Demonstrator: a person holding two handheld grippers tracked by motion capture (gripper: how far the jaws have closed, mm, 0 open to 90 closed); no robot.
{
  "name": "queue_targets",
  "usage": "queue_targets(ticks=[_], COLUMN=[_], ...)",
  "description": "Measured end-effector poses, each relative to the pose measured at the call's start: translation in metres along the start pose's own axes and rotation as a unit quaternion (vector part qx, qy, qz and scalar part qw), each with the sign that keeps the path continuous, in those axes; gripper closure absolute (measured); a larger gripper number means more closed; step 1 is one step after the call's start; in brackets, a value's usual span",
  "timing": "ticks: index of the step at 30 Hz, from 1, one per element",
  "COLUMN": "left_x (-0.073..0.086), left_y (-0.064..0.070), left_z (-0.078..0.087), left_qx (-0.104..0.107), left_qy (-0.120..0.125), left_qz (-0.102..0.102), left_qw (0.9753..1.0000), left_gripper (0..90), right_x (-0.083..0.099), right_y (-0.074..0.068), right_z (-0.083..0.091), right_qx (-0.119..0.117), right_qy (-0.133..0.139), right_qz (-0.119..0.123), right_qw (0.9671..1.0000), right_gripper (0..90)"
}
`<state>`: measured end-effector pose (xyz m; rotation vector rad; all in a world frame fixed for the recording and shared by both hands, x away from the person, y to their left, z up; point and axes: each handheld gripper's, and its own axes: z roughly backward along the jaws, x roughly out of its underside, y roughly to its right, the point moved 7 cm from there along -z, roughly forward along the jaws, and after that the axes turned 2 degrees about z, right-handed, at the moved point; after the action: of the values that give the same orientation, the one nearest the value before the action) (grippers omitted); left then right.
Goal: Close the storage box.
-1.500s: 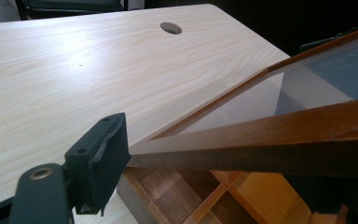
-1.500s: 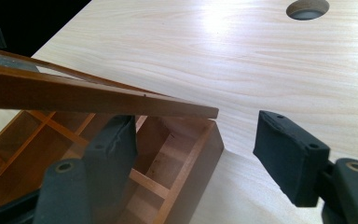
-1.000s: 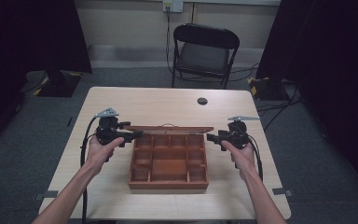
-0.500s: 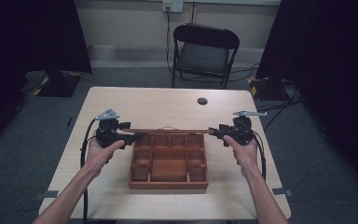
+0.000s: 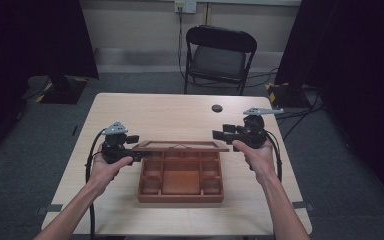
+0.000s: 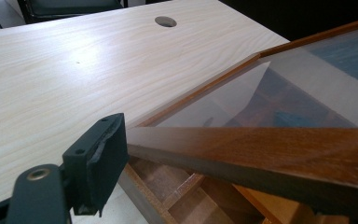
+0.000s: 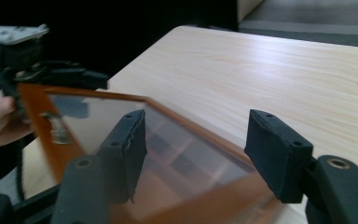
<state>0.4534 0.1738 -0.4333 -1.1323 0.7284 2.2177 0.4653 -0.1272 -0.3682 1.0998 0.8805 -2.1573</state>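
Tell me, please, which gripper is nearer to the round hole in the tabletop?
Right. The right gripper hovers just in front of the hole, at the glass lid's right end. The left gripper is at the lid's left end, farther across the table.

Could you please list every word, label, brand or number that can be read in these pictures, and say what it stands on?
None can be read. The wooden box, its glass lid, the table, the left gripper and the right gripper bear no legible text. The wall socket behind the chair is too small to tell.
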Motion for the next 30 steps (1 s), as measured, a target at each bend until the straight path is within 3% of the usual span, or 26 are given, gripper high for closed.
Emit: queue_targets(ticks=[2,3,4,5,8,10,12,18,20,24,30], left_x=[0.001,0.003,0.003,0.005,0.008,0.009,0.009,0.01,0.012,0.014,0.016], left_y=[0.001,0.002,0.002,0.003,0.003,0.003,0.003,0.003,0.005,0.006,0.008], left_z=[0.001,0.003,0.003,0.004,0.004,0.004,0.004,0.004,0.003,0.003,0.002], left_qx=[0.0,0.004,0.004,0.005,0.005,0.004,0.006,0.009,0.012,0.013,0.015], left_qy=[-0.001,0.003,0.003,0.004,0.003,0.001,0.003,0.001,-0.002,-0.005,-0.01], left_qz=[-0.001,-0.001,-0.001,0.001,0.002,0.002,0.004,0.001,0.001,-0.006,-0.007], left_qw=[1.0,1.0,1.0,1.0,1.0,1.0,1.0,1.0,0.9999,0.9999,0.9998], left_gripper=[18.7,18.8,18.7,18.5,18.0,17.8,17.8,17.7,18.0,18.1,18.0], right_x=[-0.002,-0.005,-0.005,-0.009,-0.01,-0.011,-0.009,-0.005,-0.004,0.001,0.006], right_y=[-0.006,-0.019,-0.019,-0.032,-0.042,-0.059,-0.067,-0.076,-0.085,-0.091,-0.089], right_z=[-0.003,-0.008,-0.008,-0.013,-0.018,-0.026,-0.03,-0.036,-0.038,-0.044,-0.05], right_qx=[-0.009,-0.025,-0.025,-0.041,-0.051,-0.074,-0.088,-0.103,-0.126,-0.135,-0.132], right_qy=[-0.004,-0.013,-0.013,-0.017,-0.025,-0.039,-0.047,-0.063,-0.072,-0.088,-0.098], right_qz=[0.005,0.02,0.02,0.031,0.041,0.053,0.058,0.059,0.055,0.058,0.046], right_qw=[0.9999,0.9994,0.9994,0.9985,0.9976,0.9951,0.9934,0.9909,0.988,0.9852,0.9853], right_gripper=[39.2,42.0,42.0,44.6,44.8,48.1,52.2,66.3,71.5,74.4,77.5])
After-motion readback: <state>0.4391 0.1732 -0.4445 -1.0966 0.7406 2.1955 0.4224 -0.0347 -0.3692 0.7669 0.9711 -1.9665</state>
